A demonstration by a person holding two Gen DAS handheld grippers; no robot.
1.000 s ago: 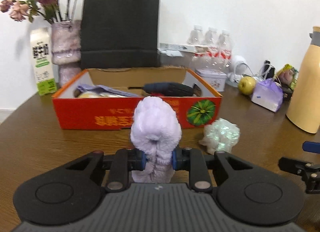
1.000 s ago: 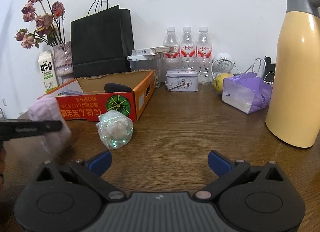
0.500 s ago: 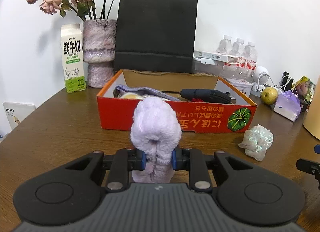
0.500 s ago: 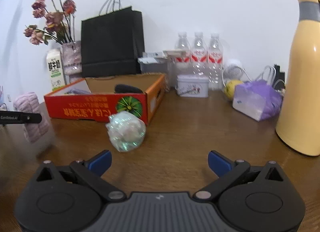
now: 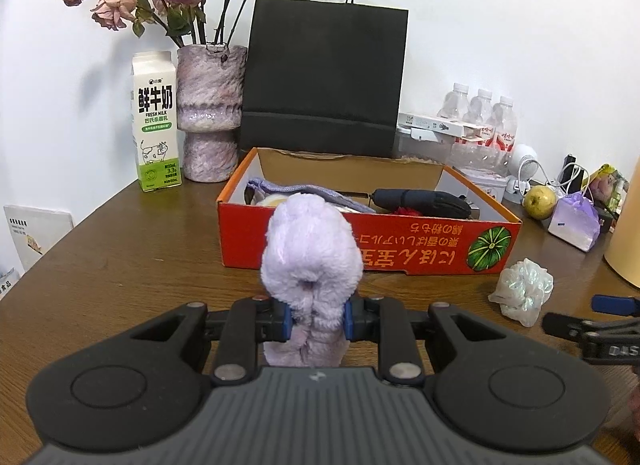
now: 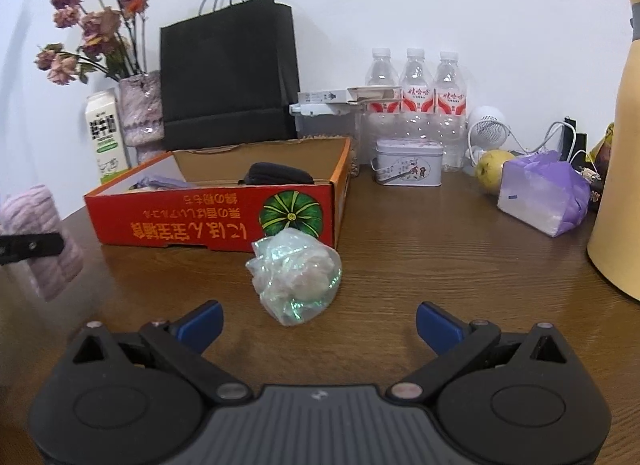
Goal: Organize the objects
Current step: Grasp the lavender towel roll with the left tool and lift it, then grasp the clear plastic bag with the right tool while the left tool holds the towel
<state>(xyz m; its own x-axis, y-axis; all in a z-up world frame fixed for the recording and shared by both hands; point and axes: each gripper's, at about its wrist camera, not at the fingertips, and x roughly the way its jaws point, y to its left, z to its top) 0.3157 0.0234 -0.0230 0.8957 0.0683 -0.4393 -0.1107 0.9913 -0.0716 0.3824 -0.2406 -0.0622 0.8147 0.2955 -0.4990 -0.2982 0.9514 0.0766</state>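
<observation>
A fluffy lilac plush roll (image 5: 312, 249) stands up between the blue pads of my left gripper (image 5: 316, 321), which is shut on it in front of the red cardboard box (image 5: 368, 245). The same plush roll (image 6: 40, 241) appears at the left edge of the right wrist view. The red box (image 6: 200, 221) holds a dark tool (image 5: 420, 199) and a grey-purple pouch (image 5: 304, 191). A crumpled iridescent plastic bundle (image 6: 296, 277) lies on the table just ahead of my right gripper (image 6: 318, 323), whose jaws stand wide open and empty. That bundle (image 5: 524, 291) sits right of the box.
Behind the box stand a black paper bag (image 5: 324, 81), a vase of dried roses (image 5: 210, 113) and a milk carton (image 5: 154, 121). Water bottles (image 6: 416, 93), a small tin (image 6: 408, 163), a yellow fruit (image 6: 492, 171), a purple bag (image 6: 544, 193) and a tall yellow flask (image 6: 616, 185) crowd the right.
Both grippers have moved across the table: the box and bag have slid right in the left wrist view, and the plastic bundle now lies centred and nearer before the right gripper. The grip on the plush is unchanged.
</observation>
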